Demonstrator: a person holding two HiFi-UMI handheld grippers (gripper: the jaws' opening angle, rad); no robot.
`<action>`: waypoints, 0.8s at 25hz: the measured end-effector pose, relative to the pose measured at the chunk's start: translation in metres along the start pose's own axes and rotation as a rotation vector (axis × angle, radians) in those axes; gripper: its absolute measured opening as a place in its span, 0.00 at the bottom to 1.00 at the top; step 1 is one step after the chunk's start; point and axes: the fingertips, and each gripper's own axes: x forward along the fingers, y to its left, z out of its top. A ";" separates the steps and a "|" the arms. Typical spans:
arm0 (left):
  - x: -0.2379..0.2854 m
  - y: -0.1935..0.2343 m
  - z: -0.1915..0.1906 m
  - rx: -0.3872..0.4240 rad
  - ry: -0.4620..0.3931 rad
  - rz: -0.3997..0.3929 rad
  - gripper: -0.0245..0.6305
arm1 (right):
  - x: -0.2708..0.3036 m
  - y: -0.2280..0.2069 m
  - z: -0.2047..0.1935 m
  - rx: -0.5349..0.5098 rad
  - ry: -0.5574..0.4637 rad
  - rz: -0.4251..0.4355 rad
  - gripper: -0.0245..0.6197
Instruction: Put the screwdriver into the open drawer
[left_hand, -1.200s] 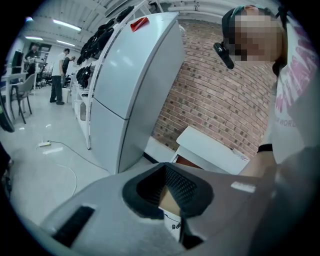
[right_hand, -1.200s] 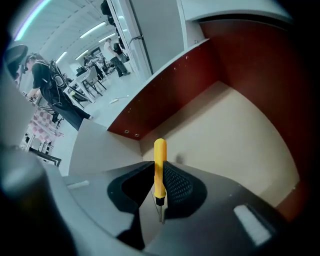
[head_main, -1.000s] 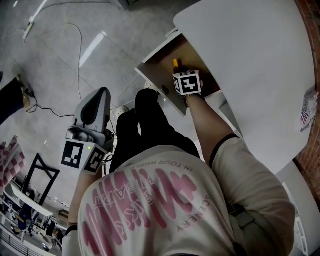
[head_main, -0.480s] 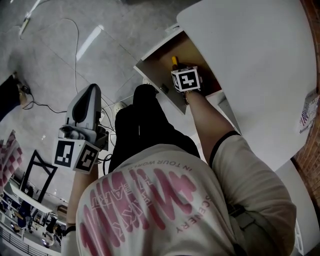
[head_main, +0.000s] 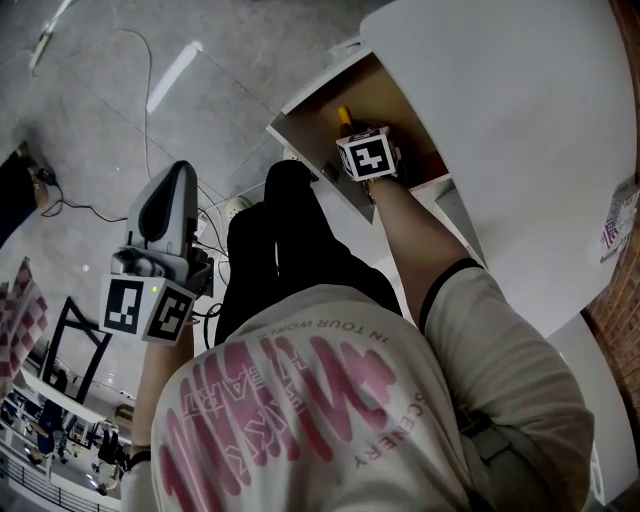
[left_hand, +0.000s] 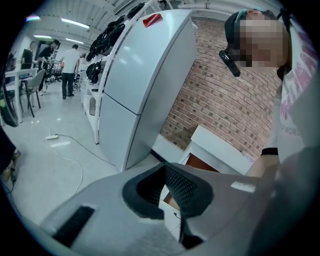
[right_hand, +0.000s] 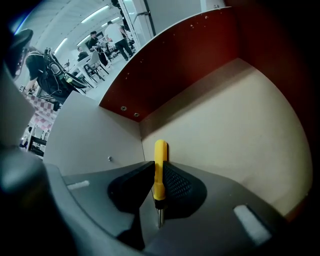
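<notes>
We see the right gripper (head_main: 352, 135) reaching steeply down into the open drawer (head_main: 400, 105), which sticks out from under a white tabletop (head_main: 500, 150). In the right gripper view its jaws are clamped on the screwdriver (right_hand: 160, 155), one pad on each side of the yellow handle. The handle's end pokes out past the right gripper's (right_hand: 159, 175) tips toward the drawer's (right_hand: 225, 125) pale bottom, near a back corner, and the metal shaft runs back toward the camera (we cannot tell whether the handle touches the bottom). The left gripper (head_main: 172, 190) hangs well apart from the drawer, over the grey floor (head_main: 90, 130) beside the person's dark trouser legs (head_main: 290, 250). In the left gripper (left_hand: 165, 172) view its jaws meet at the tips with nothing between them
</notes>
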 end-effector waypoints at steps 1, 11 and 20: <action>0.000 -0.001 -0.002 -0.001 0.002 -0.002 0.04 | 0.001 0.000 -0.001 0.002 -0.003 -0.003 0.14; -0.003 -0.004 -0.013 -0.013 -0.001 0.002 0.04 | 0.006 0.000 -0.008 0.042 -0.028 -0.041 0.15; -0.006 -0.006 -0.016 -0.020 -0.011 0.010 0.04 | 0.007 -0.008 -0.008 0.067 -0.003 -0.034 0.26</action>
